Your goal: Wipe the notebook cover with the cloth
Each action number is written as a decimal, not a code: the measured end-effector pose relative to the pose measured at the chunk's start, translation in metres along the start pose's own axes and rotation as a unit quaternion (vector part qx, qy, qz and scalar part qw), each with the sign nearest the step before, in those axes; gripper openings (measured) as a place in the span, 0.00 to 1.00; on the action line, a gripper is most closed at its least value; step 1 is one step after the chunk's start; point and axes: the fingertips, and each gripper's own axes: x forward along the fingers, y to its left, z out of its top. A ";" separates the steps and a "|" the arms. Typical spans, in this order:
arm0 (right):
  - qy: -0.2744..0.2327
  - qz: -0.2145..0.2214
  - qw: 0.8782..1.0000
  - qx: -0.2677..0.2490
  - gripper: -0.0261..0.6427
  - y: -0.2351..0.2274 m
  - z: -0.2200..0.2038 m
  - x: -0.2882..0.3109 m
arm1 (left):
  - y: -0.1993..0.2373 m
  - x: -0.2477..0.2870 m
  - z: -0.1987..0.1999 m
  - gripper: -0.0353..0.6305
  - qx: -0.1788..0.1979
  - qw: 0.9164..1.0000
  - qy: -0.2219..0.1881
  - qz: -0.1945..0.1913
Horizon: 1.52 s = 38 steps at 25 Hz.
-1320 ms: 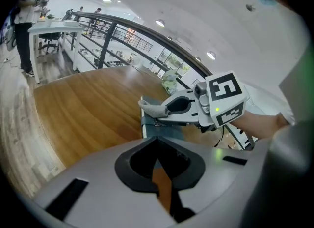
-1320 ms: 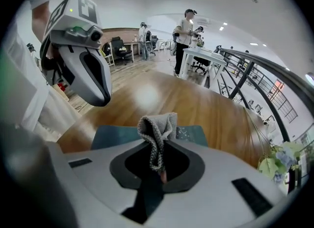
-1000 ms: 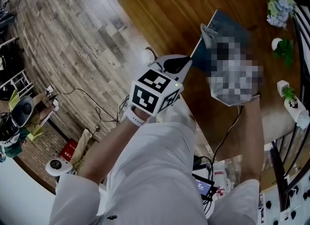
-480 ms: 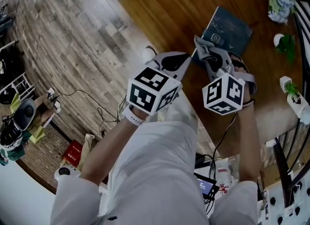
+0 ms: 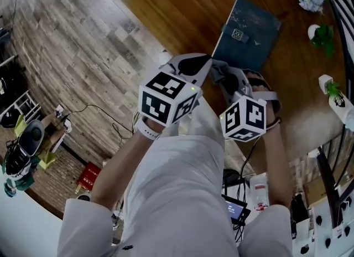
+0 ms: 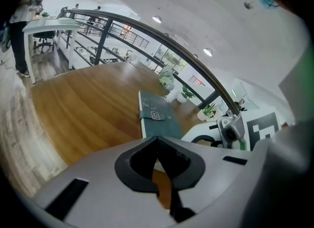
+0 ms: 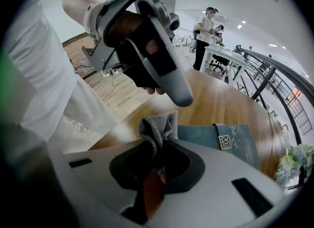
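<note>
Now right tongs (image 7: 159,148), clamped on gray cloth (image 7: 157,125), have backed off notebook (image 5: 249,31) toward near table (image 5: 177,6) edge; left tongs (image 6: 158,142) closed, empty. Wipe pass probably finished.

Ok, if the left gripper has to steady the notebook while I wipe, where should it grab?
Probably the notebook by its left long edge, near the closest corner, coming in low from the left. It lies flat on the table, offering only thin edges, and the right gripper, shut on the cloth, crowds the near end. The left gripper is shut; open it first.
</note>
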 end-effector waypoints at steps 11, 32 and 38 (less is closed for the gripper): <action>-0.016 -0.012 0.994 0.108 0.10 0.019 -0.061 -0.046 | -0.019 0.031 0.000 0.08 0.017 1.000 0.023 -0.011; 0.000 -0.091 0.948 0.305 0.10 -0.062 -0.125 -0.045 | -0.025 0.069 -0.023 0.08 0.051 0.994 0.096 0.014; -0.016 -0.121 0.934 0.336 0.10 -0.104 -0.128 -0.044 | -0.025 0.069 -0.022 0.08 0.045 0.994 0.097 0.014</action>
